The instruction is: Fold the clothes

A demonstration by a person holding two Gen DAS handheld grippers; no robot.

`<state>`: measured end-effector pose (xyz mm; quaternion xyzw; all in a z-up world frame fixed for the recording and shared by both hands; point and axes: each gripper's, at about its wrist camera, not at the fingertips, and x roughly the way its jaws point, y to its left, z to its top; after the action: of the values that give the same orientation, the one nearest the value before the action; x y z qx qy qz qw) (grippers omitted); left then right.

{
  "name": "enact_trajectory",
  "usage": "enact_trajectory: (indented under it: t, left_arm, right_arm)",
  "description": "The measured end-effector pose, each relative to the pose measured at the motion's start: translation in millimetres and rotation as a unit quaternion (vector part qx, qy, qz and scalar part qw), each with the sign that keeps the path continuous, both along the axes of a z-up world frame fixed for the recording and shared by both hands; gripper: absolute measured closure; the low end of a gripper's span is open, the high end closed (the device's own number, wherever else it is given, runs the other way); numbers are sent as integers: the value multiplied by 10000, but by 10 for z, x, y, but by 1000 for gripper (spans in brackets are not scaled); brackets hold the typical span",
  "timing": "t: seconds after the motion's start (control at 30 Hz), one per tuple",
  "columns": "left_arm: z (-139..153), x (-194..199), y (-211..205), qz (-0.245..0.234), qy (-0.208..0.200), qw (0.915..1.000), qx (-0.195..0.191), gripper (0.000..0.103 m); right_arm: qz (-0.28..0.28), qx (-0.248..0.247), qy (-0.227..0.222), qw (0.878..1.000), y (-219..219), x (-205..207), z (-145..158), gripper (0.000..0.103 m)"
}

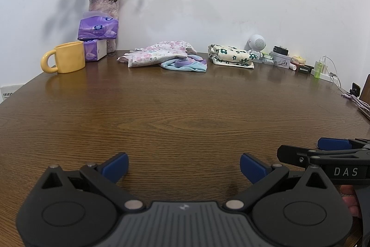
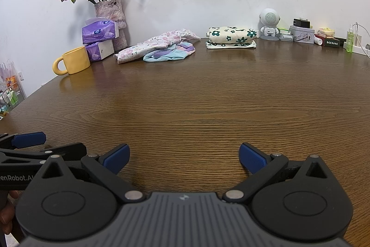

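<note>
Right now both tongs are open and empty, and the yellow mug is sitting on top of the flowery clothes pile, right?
Not quite. The yellow mug stands on the bare table, left of the flowery clothes pile and apart from it, as the right wrist view shows. The rest holds: the left tongs and right tongs are open and empty.

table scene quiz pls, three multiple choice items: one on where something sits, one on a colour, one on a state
1. Where is the folded green-flowered cloth?
A. far edge, beside the white robot figure
B. under the mug
C. between the grippers

2. What colour is the mug?
A. red
B. yellow
C. black

3. How do the left gripper and right gripper stand?
A. both shut on cloth
B. one holds the mug
C. both open, holding nothing

Answers: 1 A, it lies by the wall just left of the figure; 2 B, its body and handle are yellow; 3 C, blue pads spread over the bare table.
</note>
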<state>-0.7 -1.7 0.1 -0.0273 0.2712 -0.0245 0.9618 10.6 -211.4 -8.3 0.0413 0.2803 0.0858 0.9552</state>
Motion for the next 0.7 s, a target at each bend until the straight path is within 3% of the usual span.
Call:
enact_trajectory:
  t: [0.7]
  left_arm:
    - [5, 11, -2, -18, 20, 10000, -10, 0]
  right_arm:
    - [2, -3, 3, 10000, 0, 2, -4, 1]
